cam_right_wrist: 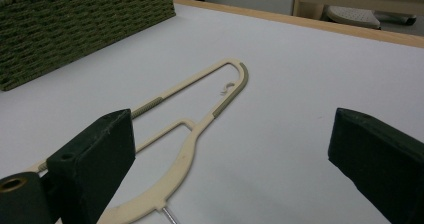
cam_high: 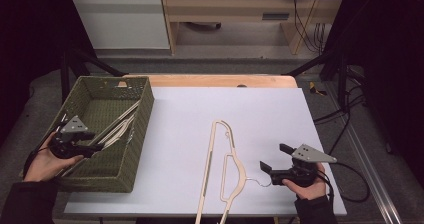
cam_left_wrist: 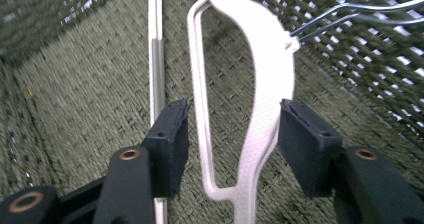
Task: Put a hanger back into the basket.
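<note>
A pale hanger (cam_left_wrist: 265,94) with a wire hook (cam_left_wrist: 350,14) lies in the green woven basket (cam_high: 132,144) at the table's left. My left gripper (cam_high: 95,148) reaches into the basket. In the left gripper view its jaws (cam_left_wrist: 232,119) stand open on either side of that hanger, and the pads do not touch it. The thin bar of another hanger (cam_left_wrist: 156,59) lies just left of it. A cream hanger (cam_high: 225,164) lies flat on the white table top, hook toward my right gripper (cam_high: 275,156). That gripper (cam_right_wrist: 232,129) is wide open just short of the cream hanger (cam_right_wrist: 190,149), with nothing between its jaws.
The basket's woven walls (cam_left_wrist: 375,74) close in around the left gripper. The white sheet (cam_right_wrist: 310,84) stretches bare beyond the cream hanger, with a wooden table edge (cam_high: 215,80) at the back. Cables (cam_high: 350,109) lie on the floor to the right.
</note>
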{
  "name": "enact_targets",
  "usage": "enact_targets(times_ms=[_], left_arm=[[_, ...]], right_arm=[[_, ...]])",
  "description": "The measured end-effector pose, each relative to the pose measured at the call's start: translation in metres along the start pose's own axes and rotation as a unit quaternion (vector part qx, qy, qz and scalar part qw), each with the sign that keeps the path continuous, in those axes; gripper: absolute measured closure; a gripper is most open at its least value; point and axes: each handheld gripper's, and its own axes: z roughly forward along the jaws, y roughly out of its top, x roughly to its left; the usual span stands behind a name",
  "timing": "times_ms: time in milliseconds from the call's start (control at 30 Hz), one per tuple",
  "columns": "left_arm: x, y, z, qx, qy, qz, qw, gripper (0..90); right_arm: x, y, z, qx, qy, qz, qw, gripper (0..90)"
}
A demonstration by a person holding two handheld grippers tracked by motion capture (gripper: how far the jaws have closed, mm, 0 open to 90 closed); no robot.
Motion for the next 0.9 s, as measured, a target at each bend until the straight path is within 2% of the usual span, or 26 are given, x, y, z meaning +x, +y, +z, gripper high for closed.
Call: enact_targets(times_ms=[200,300,333,400,533,633,667,767,900], left_arm=[[-0.007,0.008,-0.014,-0.036,0.002,-0.012,0.9993,36.3],[-0.014,0.013,-0.021,-0.067,0.002,-0.013,0.9977,31.3],[-0.019,0.016,-0.023,-0.085,0.0,-0.022,0.9961,29.4],[-0.026,0.021,-0.026,-0.103,-0.005,-0.025,0.9944,25.1],[-0.049,0.034,-0.033,-0.138,-0.007,-0.019,0.9902,17.9],[-0.068,0.044,-0.036,-0.171,-0.022,-0.025,0.9847,13.8],[-0.071,0.047,-0.037,-0.178,-0.024,-0.024,0.9835,13.4],[-0.09,0.055,-0.036,-0.203,-0.034,-0.032,0.9781,12.7],[-0.113,0.062,-0.029,-0.22,-0.044,-0.034,0.9739,12.4]], right_arm=[[0.0,0.0,0.0,0.001,0.001,-0.001,1.0,5.6],[0.0,0.0,0.0,0.001,0.002,-0.003,1.0,5.7],[0.0,0.0,0.0,0.001,0.001,-0.003,1.0,5.7],[0.0,0.0,0.001,0.001,0.002,-0.003,1.0,5.8],[0.0,-0.001,0.002,0.006,0.006,-0.007,0.9999,6.4],[0.0,-0.002,0.003,0.006,0.009,-0.01,0.9999,7.2],[0.0,-0.002,0.003,0.006,0.009,-0.009,0.9999,7.3],[0.0,-0.002,0.003,0.006,0.011,-0.01,0.9999,8.3],[0.0,-0.003,0.003,0.012,0.014,-0.015,0.9997,9.3]])
